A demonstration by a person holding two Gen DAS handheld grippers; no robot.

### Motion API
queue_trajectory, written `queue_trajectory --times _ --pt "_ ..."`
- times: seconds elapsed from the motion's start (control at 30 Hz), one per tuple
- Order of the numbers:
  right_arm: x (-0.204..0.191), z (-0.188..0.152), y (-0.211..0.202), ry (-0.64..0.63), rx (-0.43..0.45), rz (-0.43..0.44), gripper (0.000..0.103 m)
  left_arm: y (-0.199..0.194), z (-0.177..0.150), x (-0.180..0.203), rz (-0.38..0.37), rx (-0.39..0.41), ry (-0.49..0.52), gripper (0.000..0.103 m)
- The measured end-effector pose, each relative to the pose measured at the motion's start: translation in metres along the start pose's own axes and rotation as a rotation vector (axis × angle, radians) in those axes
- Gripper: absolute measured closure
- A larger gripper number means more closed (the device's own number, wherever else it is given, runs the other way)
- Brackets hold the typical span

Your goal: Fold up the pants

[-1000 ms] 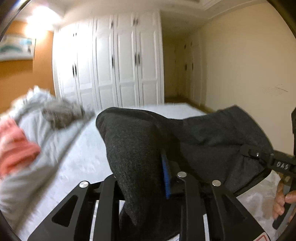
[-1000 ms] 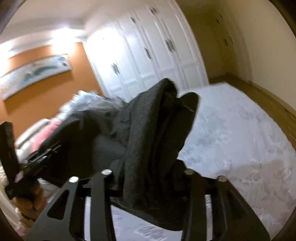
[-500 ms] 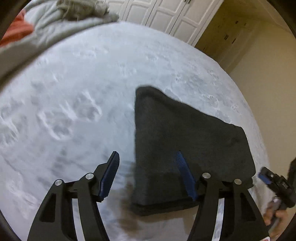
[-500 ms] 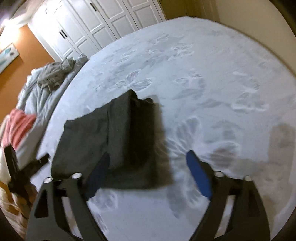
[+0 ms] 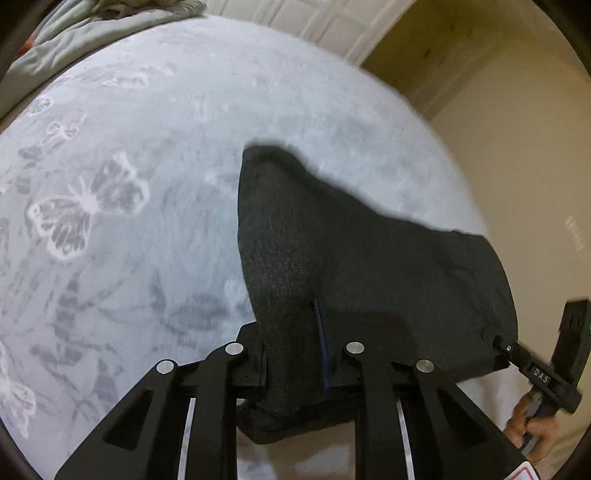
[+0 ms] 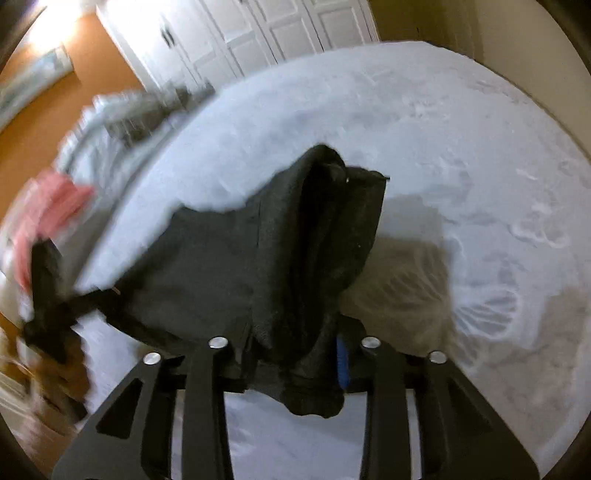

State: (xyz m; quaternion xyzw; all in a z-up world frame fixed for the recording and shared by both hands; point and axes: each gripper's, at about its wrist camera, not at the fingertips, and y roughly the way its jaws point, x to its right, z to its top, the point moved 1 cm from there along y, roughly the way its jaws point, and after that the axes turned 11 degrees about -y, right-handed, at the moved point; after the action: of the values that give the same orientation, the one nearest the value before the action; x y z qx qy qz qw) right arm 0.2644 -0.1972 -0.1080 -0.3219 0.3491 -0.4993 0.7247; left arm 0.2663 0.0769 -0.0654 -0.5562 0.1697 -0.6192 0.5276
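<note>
Hanging pants (image 5: 369,266) seemingly clamped in both grippers.

"das" on the right hand-held gripper (image 5: 496,338).

Matt dark knit pants (image 5: 369,258), soft fleecy bedspread (image 5: 147,147), black plastic fingers (image 5: 321,343)

A pale butterfly-patterned bedspread (image 5: 122,206) spreads below white panelled wardrobe doors (image 6: 258,33), an orange wall (image 6: 55,122) and a cream wall (image 5: 524,155).
</note>
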Motion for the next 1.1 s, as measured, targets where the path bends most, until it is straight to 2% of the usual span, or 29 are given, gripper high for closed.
queue_trajectory --times 0.03,0.07,0.1,0.13,0.17,0.2,0.23,0.27,0.3,0.33,0.4,0.47,0.57,0.7,0.8,0.87,0.9,0.93,0.97,1.0,1.03,1.07,1.1 --pt "0.007 -0.006 0.008 0.03 -0.02 -0.008 0.054 0.007 -0.006 -0.001 0.029 -0.002 0.008 0.08" --pt "0.015 -0.01 0.008 0.072 0.009 0.01 0.049 0.008 -0.007 -0.002 0.036 0.017 0.004 0.073" --pt "0.023 -0.012 0.006 0.123 0.034 0.034 0.039 0.007 -0.008 -0.003 0.039 0.033 -0.004 0.068" --pt "0.029 -0.011 0.006 0.158 0.04 0.052 0.035 0.006 -0.006 -0.004 0.037 0.033 -0.023 0.064" --pt "0.033 -0.008 0.006 0.184 0.044 0.069 0.035 0.006 -0.004 -0.005 0.029 0.023 -0.04 0.056" --pt "0.034 -0.004 0.008 0.195 0.051 0.088 0.035 0.007 0.0 -0.006 0.004 0.013 -0.062 0.055" --pt "0.034 -0.002 0.011 0.2 0.049 0.111 0.039 0.008 0.001 -0.008 -0.02 0.003 -0.075 0.055" --pt "0.03 0.001 0.018 0.196 0.033 0.131 0.05 0.013 0.004 -0.009 -0.055 -0.028 -0.087 0.064" --pt "0.025 0.007 0.022 0.185 0.021 0.118 0.064 0.018 0.008 -0.008 -0.059 -0.054 -0.099 0.081" --pt "0.019 0.009 0.017 0.16 0.033 0.103 0.072 0.017 0.011 -0.007 -0.046 -0.044 -0.109 0.087" --pt "0.002 0.019 -0.007 0.085 0.091 0.072 0.076 0.003 0.016 -0.001 -0.078 -0.019 -0.102 0.089" --pt "-0.011 0.025 -0.047 0.061 0.175 0.111 0.077 -0.031 0.018 0.018 -0.145 0.027 -0.056 0.089" --pt "-0.029 0.032 -0.11 -0.028 0.311 0.066 0.077 -0.086 0.018 0.052 -0.189 0.123 0.037 0.089" --pt "-0.032 0.038 -0.169 -0.045 0.435 0.062 0.077 -0.147 0.023 0.085 -0.245 0.234 0.111 0.089" --pt "-0.026 0.041 -0.186 -0.026 0.461 0.067 0.077 -0.174 0.025 0.097 -0.267 0.285 0.14 0.089" --pt "-0.019 0.044 -0.171 -0.007 0.413 0.067 0.074 -0.171 0.025 0.097 -0.243 0.275 0.13 0.086" --pt "-0.012 0.042 -0.154 0.0 0.361 0.052 0.069 -0.16 0.023 0.095 -0.194 0.255 0.136 0.08" --pt "-0.003 0.036 -0.131 0.005 0.296 0.012 0.058 -0.145 0.022 0.092 -0.153 0.233 0.14 0.075" --pt "0.006 0.025 -0.106 0.016 0.21 -0.075 0.05 -0.122 0.016 0.084 -0.076 0.199 0.13 0.053" --pt "0.014 0.013 -0.093 0.027 0.156 -0.149 0.045 -0.1 0.007 0.074 0.024 0.167 0.108 0.044" --pt "0.021 -0.001 -0.081 0.037 0.101 -0.23 0.045 -0.085 -0.001 0.063 0.084 0.151 0.084 0.045" --pt "0.027 -0.015 -0.075 0.049 0.077 -0.258 0.045 -0.074 -0.013 0.051 0.113 0.124 0.059 0.046" --pt "0.031 -0.03 -0.076 0.073 0.088 -0.214 0.046 -0.068 -0.021 0.041 0.107 0.096 0.04 0.046"
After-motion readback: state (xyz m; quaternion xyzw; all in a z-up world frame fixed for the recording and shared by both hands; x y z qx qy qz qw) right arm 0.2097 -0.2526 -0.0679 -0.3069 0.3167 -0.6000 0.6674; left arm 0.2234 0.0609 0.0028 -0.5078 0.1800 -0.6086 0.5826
